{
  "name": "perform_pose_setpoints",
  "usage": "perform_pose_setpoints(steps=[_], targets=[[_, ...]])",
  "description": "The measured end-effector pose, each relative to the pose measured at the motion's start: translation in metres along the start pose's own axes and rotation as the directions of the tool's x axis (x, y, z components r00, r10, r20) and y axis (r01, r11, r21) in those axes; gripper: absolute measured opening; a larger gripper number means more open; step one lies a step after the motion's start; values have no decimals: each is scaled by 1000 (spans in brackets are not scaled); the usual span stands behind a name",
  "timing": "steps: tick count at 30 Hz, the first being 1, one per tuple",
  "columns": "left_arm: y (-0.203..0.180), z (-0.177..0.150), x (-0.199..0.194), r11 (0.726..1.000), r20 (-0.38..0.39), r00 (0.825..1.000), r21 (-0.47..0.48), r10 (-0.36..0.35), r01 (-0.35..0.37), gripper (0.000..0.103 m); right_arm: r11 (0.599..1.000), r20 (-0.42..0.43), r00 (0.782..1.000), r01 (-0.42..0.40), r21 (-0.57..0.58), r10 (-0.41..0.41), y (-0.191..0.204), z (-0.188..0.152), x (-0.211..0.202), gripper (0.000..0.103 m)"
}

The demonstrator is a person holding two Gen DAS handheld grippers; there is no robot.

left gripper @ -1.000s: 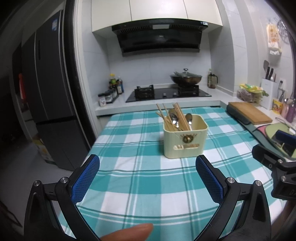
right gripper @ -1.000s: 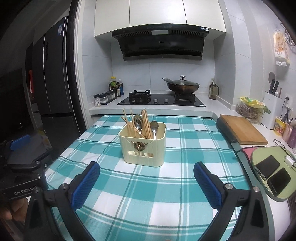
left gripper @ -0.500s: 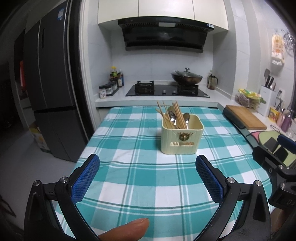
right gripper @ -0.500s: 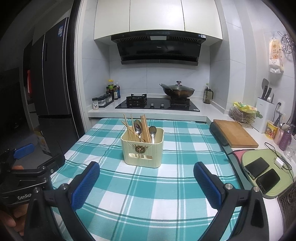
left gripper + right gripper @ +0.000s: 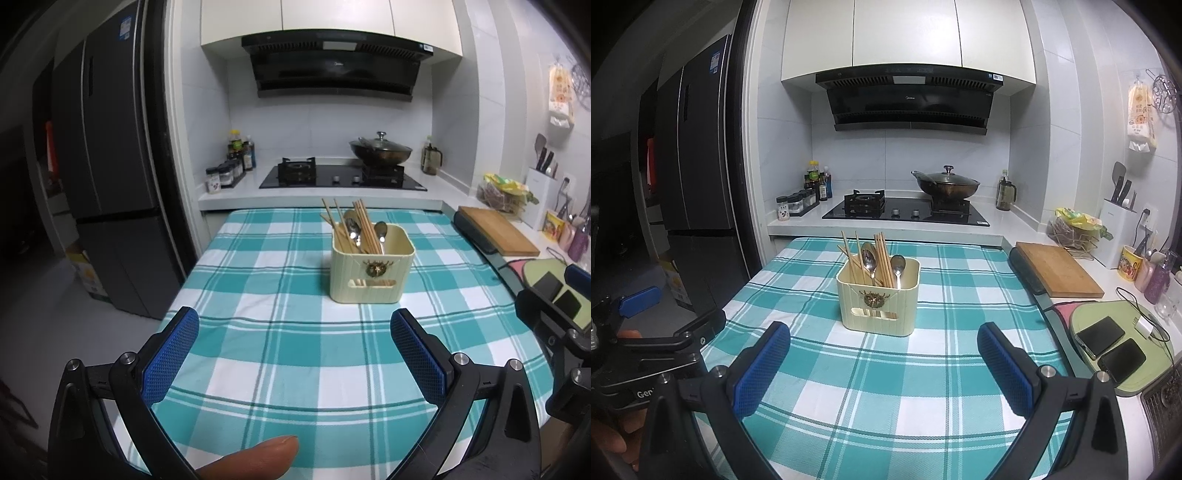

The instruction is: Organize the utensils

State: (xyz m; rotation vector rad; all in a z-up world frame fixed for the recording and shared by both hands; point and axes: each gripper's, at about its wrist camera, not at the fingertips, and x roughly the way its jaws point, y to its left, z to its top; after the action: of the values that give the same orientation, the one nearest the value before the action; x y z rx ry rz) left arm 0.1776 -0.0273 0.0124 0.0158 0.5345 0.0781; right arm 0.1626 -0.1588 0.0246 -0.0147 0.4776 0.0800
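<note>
Left wrist view: a cream caddy (image 5: 372,271) stands upright on a teal checked cloth (image 5: 280,354) covering a table, a little right of centre and well ahead of the gripper. Wooden chopsticks (image 5: 364,229) and 2 metal spoons (image 5: 381,230) lean inside it, handles down, so the utensils look already gathered in one place. The left gripper (image 5: 294,354) hovers above the cloth with its 2 blue pads wide apart, holding nothing and touching nothing. A fingertip (image 5: 255,458) shows at the bottom edge. Part of the right gripper's black frame sits at the far right.

Right wrist view: the same caddy (image 5: 878,295) sits just left of centre, near the table's middle, with chopsticks (image 5: 881,258) and spoons (image 5: 897,266) standing in it. No loose utensil is visible on the cloth (image 5: 923,387). The right gripper (image 5: 884,354) is also spread wide and empty, clear of the cloth and well short of the caddy. The left gripper's black body shows at the left edge. On the counter to the right lie a wooden board (image 5: 1058,269) and 2 phones (image 5: 1110,347), apart from the table. The work appears finished or not yet begun.
</note>
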Motion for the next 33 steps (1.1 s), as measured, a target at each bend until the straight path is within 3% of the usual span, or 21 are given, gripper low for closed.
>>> perform_pose_setpoints(steps=[33], targets=[[3,4,-1,1000,0,1000,-1,4,-4,103,1000,-7,1000,-15,-7,15,8,7,-8,103]])
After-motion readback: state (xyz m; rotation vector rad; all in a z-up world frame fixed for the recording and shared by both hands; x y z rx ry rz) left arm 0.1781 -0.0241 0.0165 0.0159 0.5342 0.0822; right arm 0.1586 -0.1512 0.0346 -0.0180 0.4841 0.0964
